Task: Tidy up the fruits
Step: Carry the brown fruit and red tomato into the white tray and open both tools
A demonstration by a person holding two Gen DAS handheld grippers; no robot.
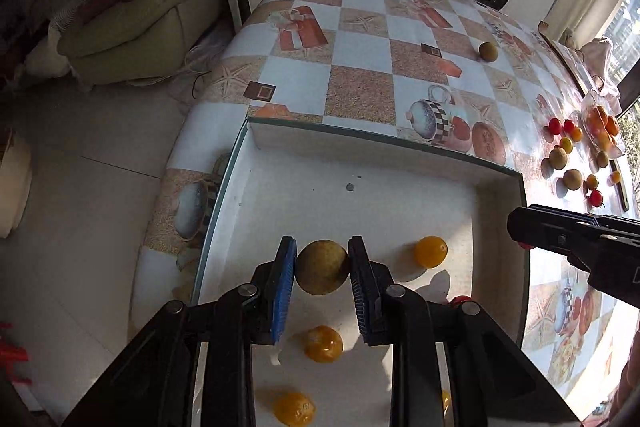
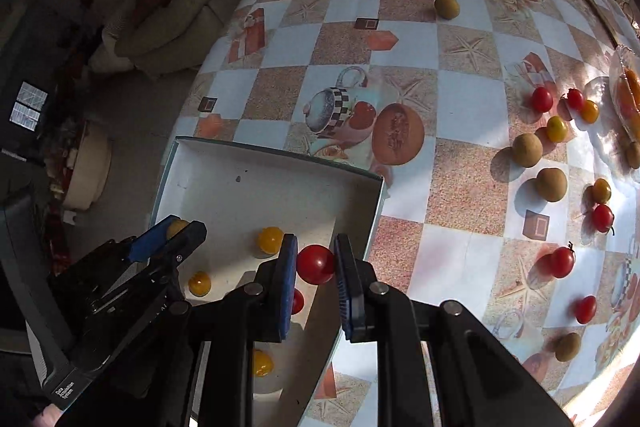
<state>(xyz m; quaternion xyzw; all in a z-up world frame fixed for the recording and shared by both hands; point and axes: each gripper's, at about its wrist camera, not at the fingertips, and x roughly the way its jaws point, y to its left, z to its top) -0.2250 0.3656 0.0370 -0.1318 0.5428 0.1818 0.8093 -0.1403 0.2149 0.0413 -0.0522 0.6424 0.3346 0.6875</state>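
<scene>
Left wrist view: round brownish-green fruit [image 1: 321,267] clamped in left gripper [image 1: 322,269], best released low inside the shallow white box [image 1: 400,163]; right gripper [image 2: 316,265] is closed on a red cherry tomato [image 2: 316,264].

Strong sunlight from window side, right of the table [image 2: 460,235]; fruit shadows fall left, hard-edged. Glare w/ washed-out cloth at table's far right. Room left of table dim. Heavy fisheye bending, black vignette corners. Focus mostly sharp.
</scene>
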